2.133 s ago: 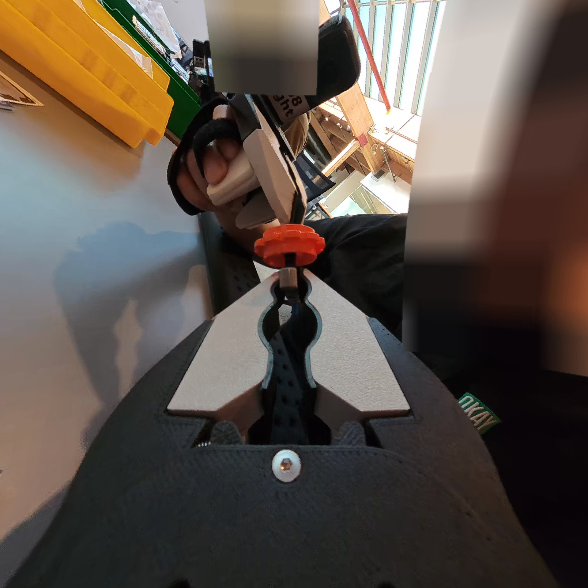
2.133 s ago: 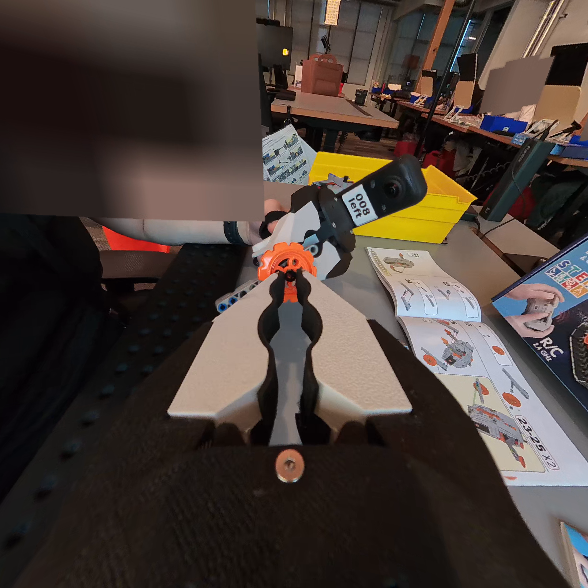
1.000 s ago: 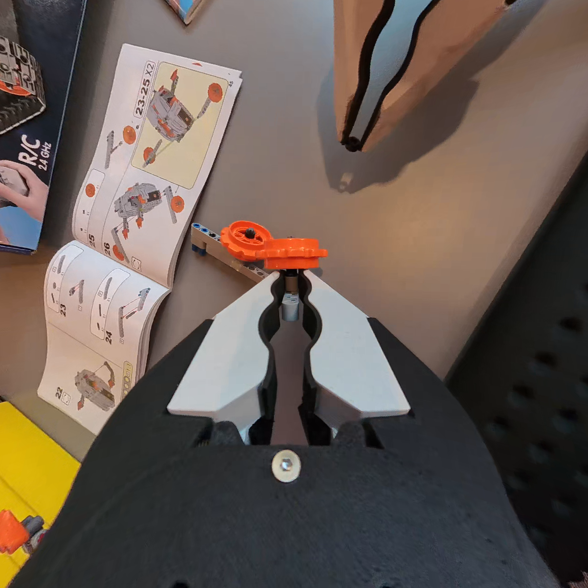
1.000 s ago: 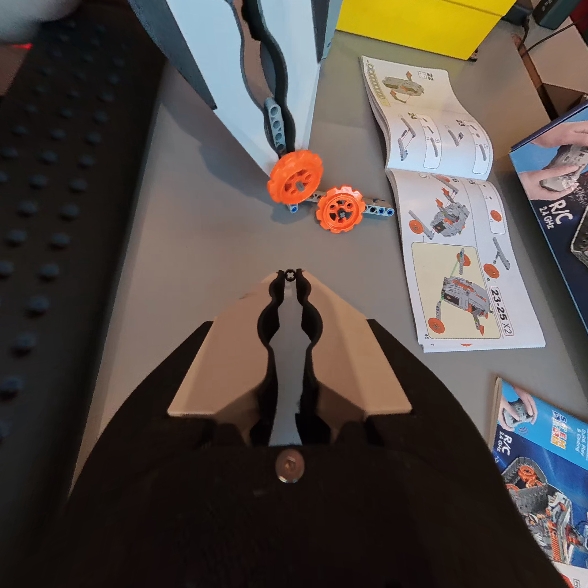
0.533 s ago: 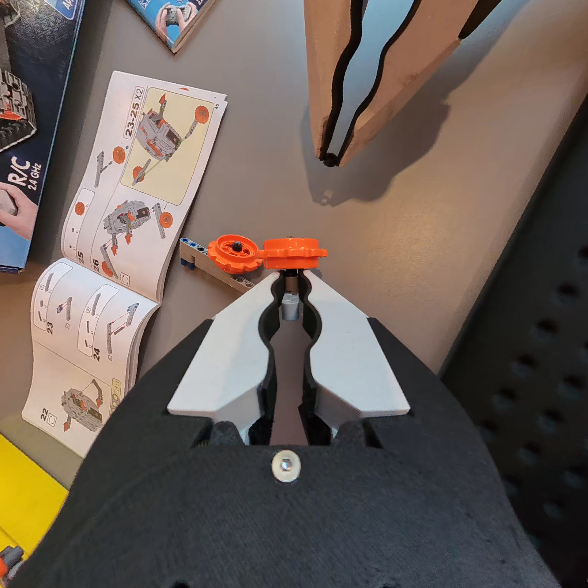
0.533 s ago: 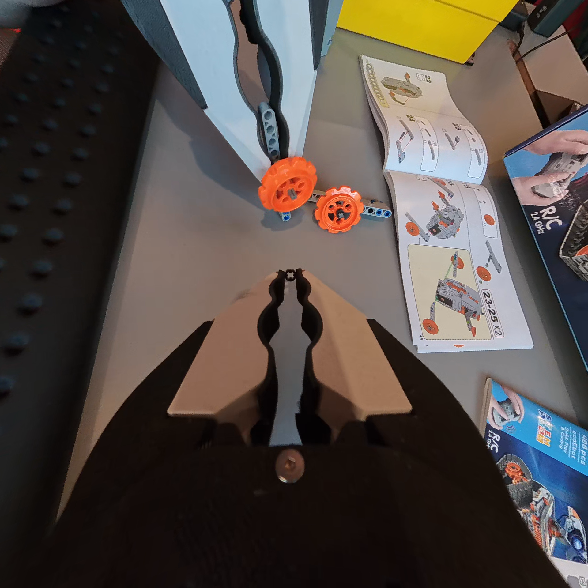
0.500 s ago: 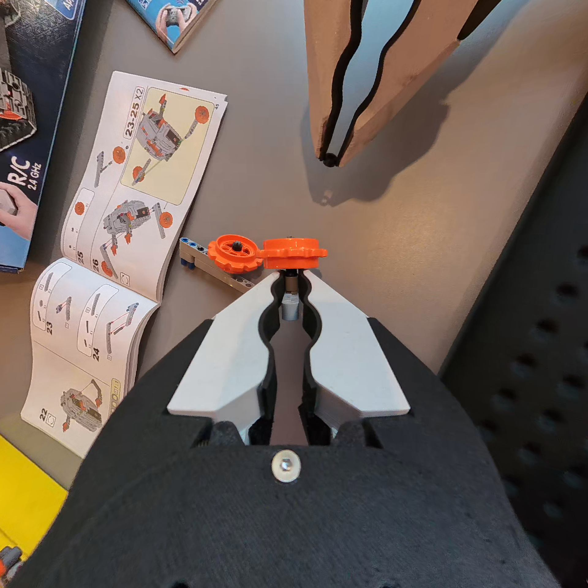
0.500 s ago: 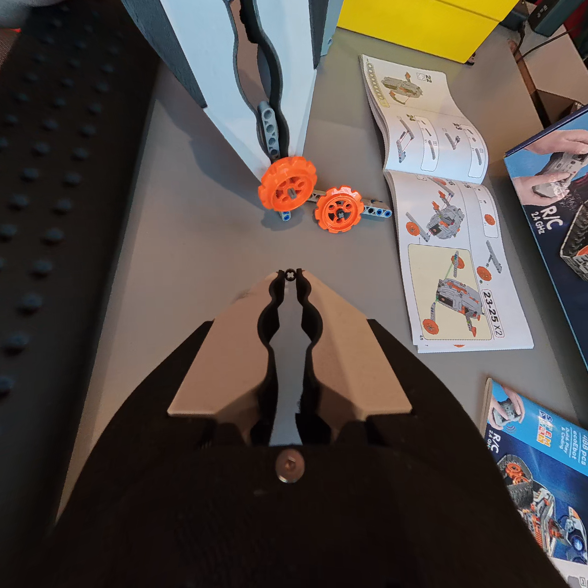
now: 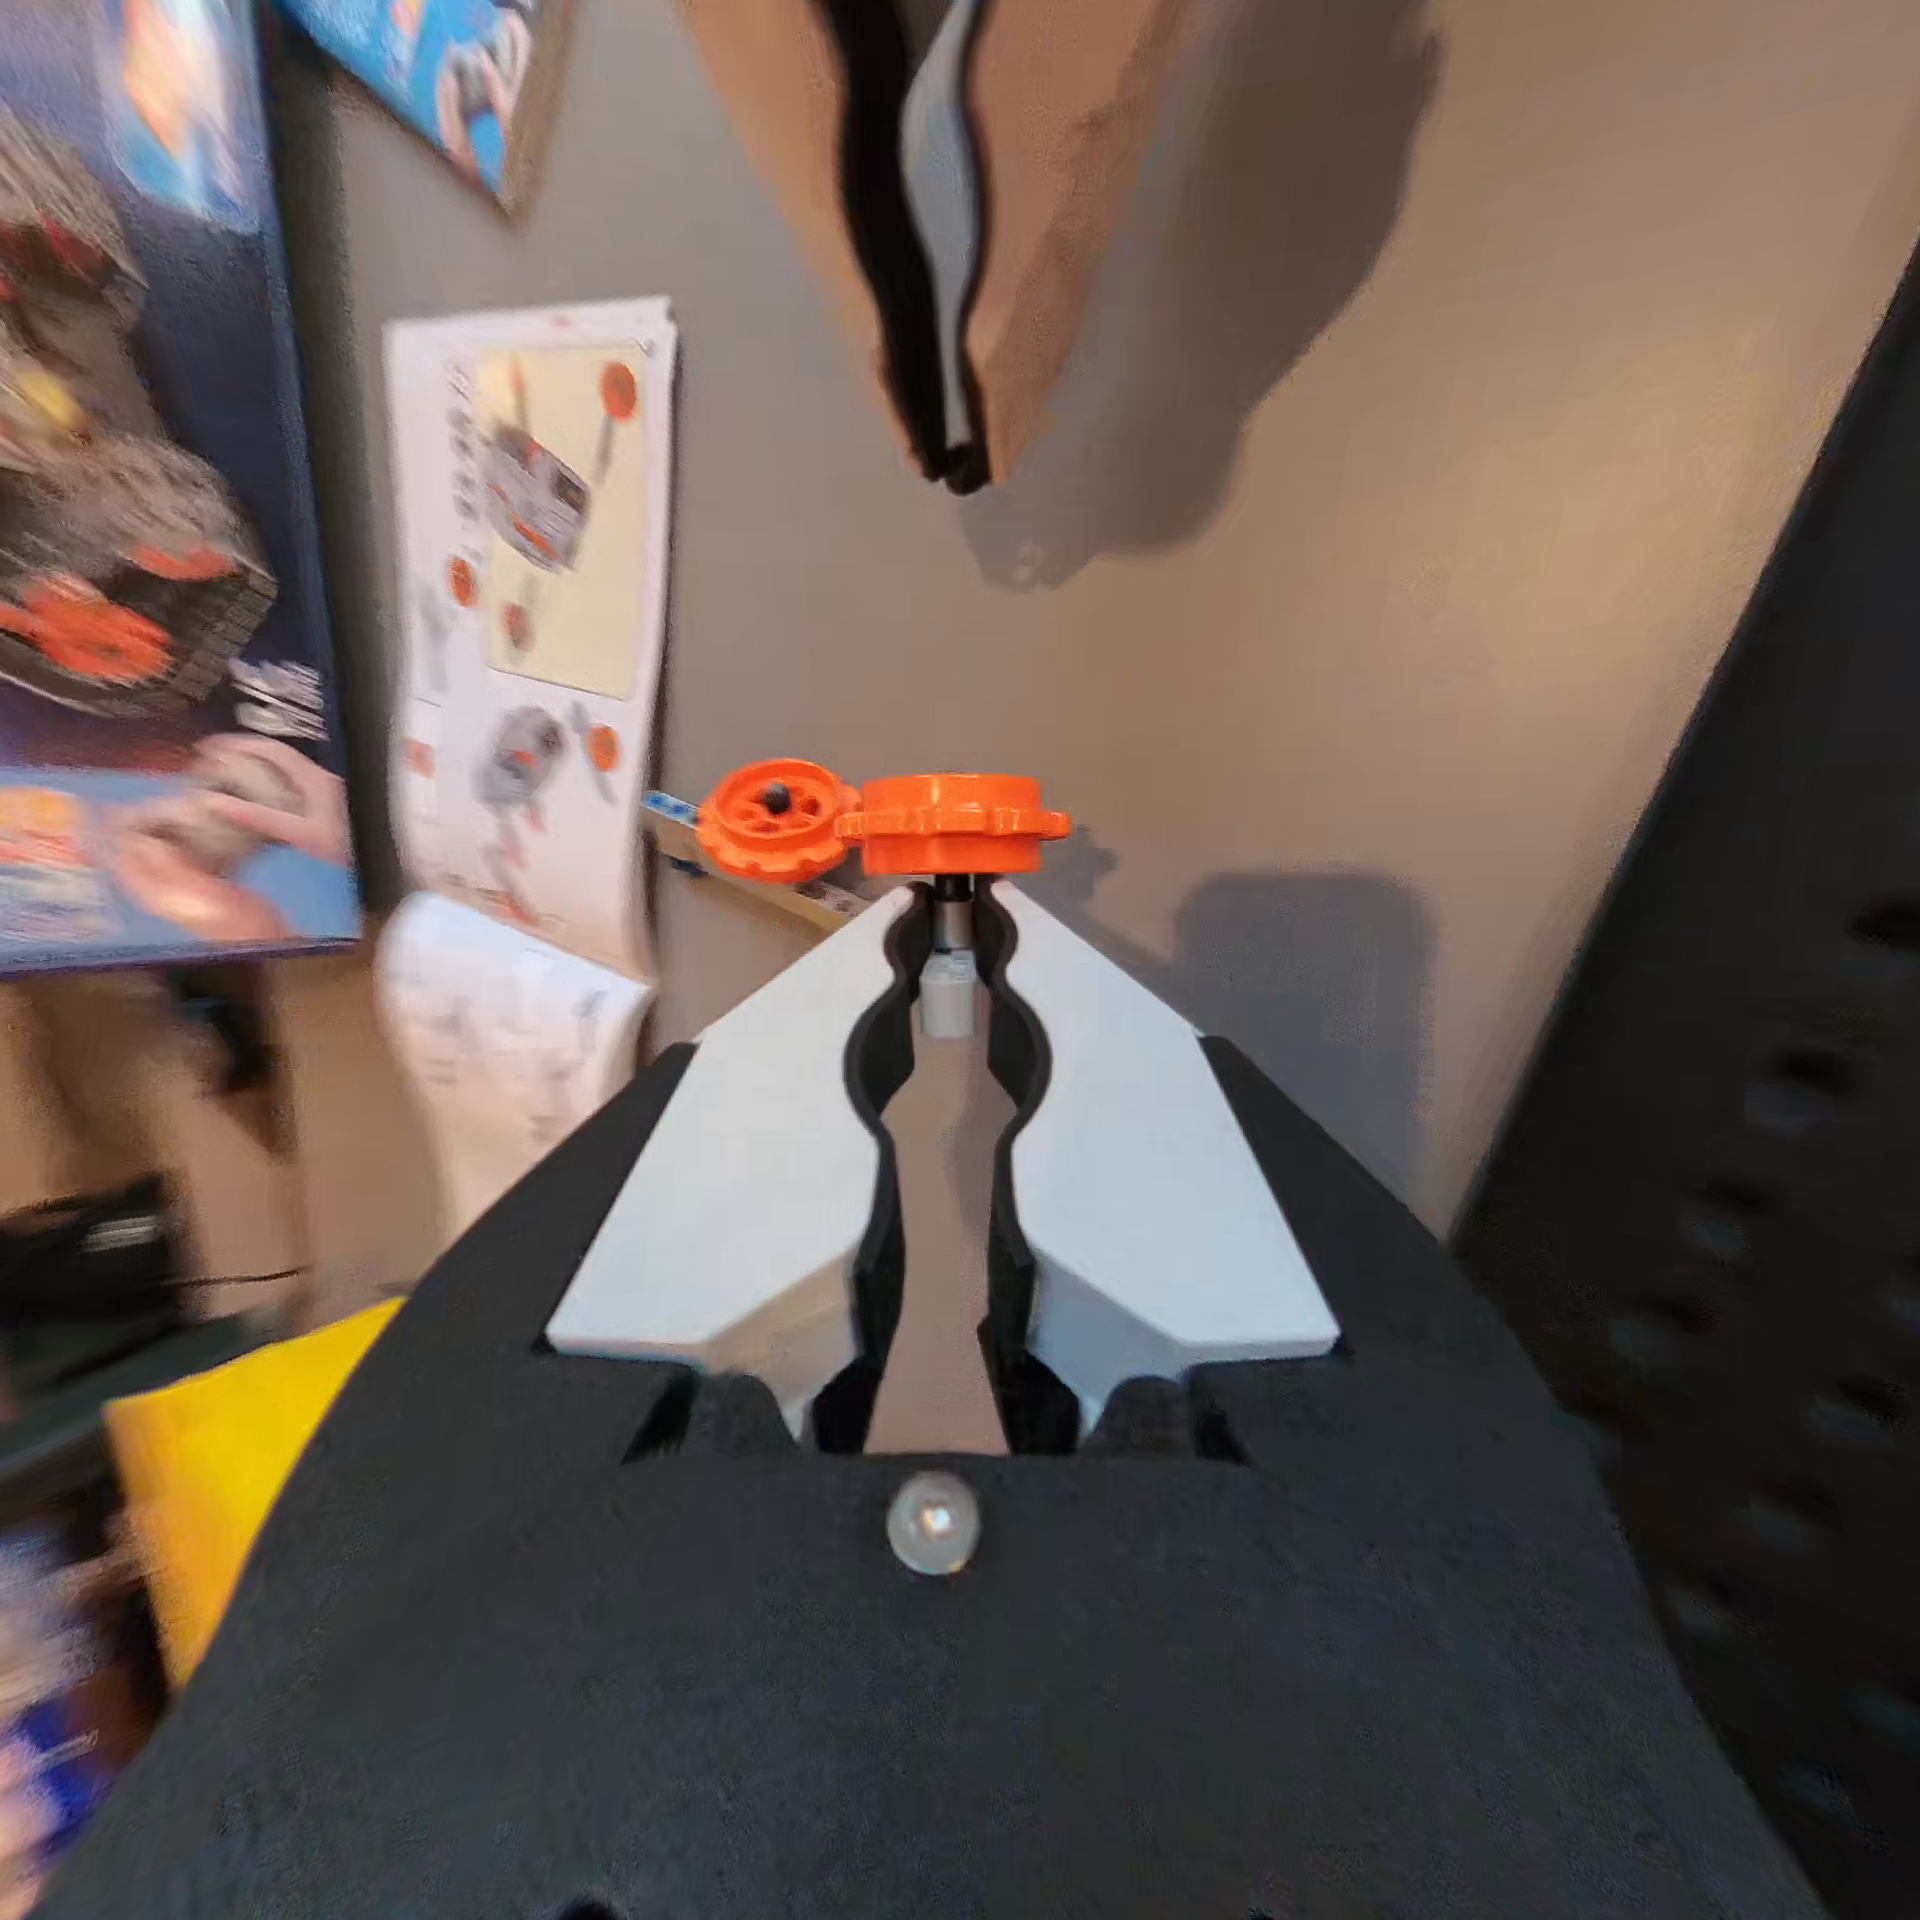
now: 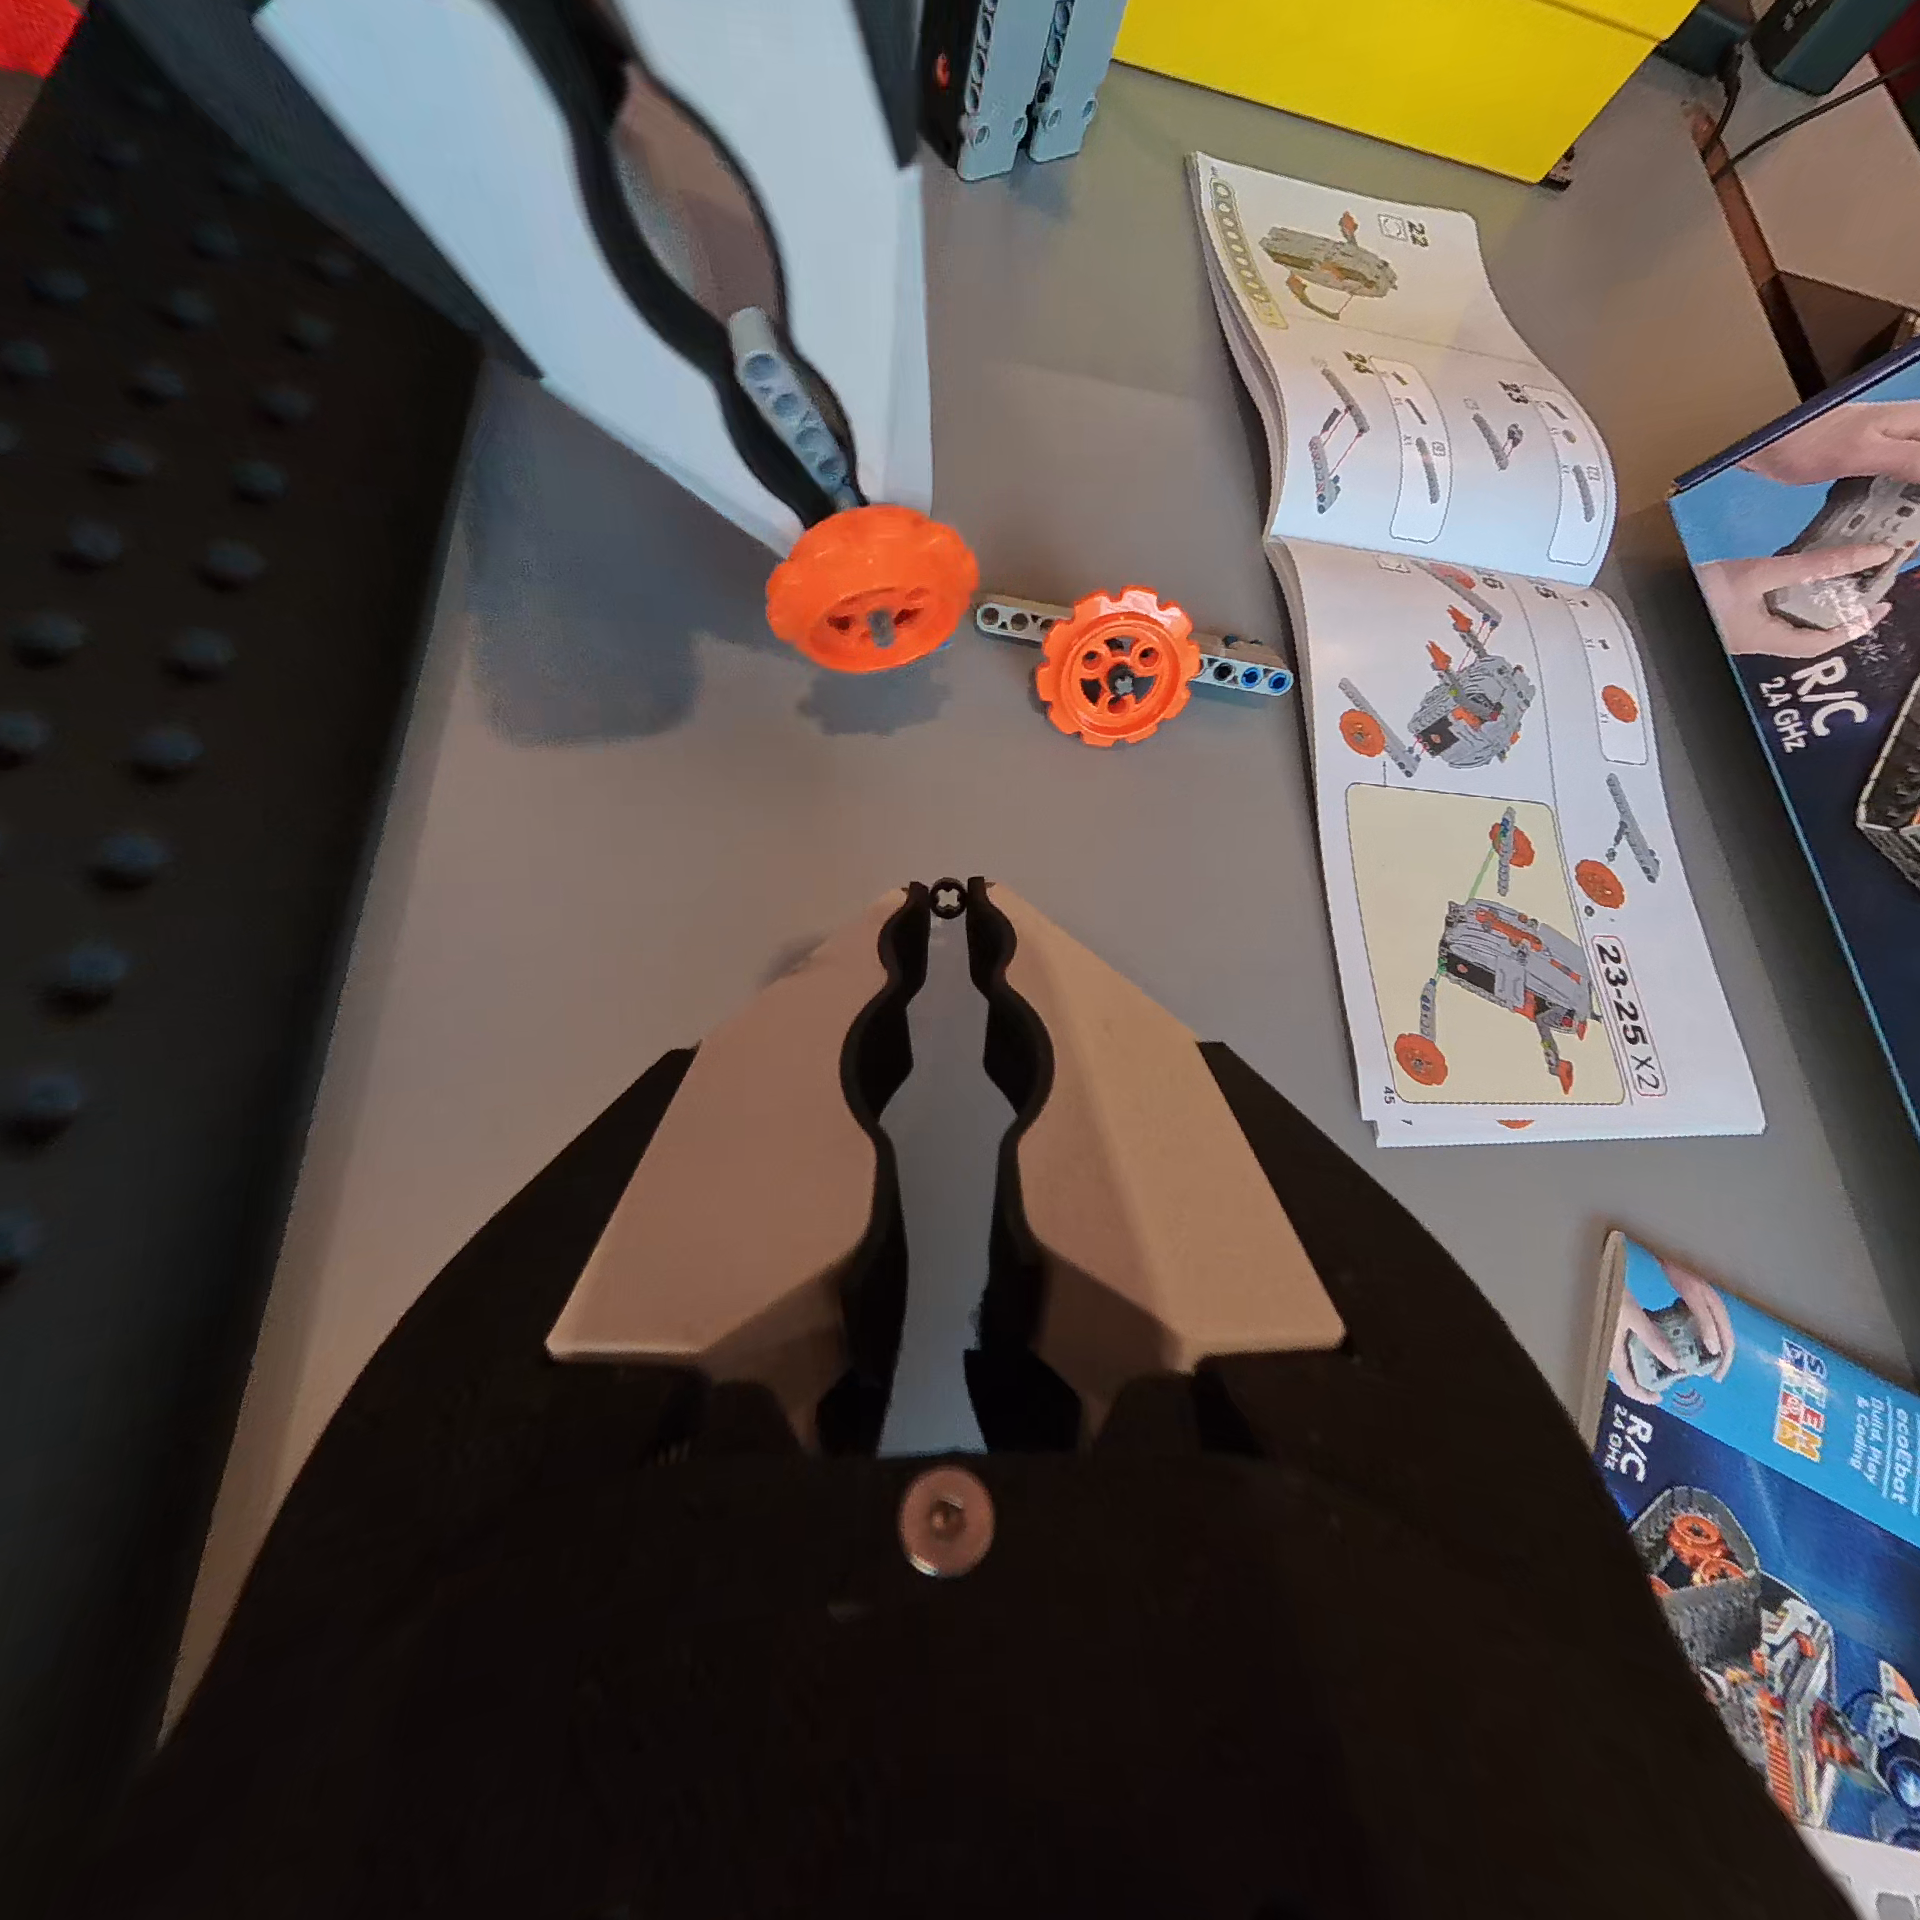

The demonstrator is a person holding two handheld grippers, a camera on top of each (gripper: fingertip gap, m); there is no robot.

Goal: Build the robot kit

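Note:
My left gripper point(image 9: 951, 902) is shut on a short grey beam point(image 9: 948, 992) with an orange toothed wheel point(image 9: 951, 836) at its tip, held just above the grey table. The right wrist view shows that wheel point(image 10: 871, 587) and beam point(image 10: 790, 416) in the left gripper point(image 10: 831, 499). A second orange wheel point(image 10: 1117, 665) on a long grey beam point(image 10: 1242, 675) lies flat on the table beside it, and it also shows in the left wrist view point(image 9: 777, 831). My right gripper point(image 10: 945, 896) is shut on a small black axle, hovering short of both wheels.
An open instruction booklet point(image 10: 1455, 675) lies right of the wheels, with a blue box point(image 10: 1829, 623) and a blue leaflet point(image 10: 1766, 1507) beyond. A yellow bin point(image 10: 1382, 62) and a grey-black block point(image 10: 997, 94) stand at the back. A black studded mat point(image 10: 156, 623) runs along the left. There is about 7 centimetres between the tips of the two grippers.
My left gripper has swung and shifted slightly with its wheel, so its view is blurred; the wheel now stands apart from the one on the table. The right gripper has barely moved.

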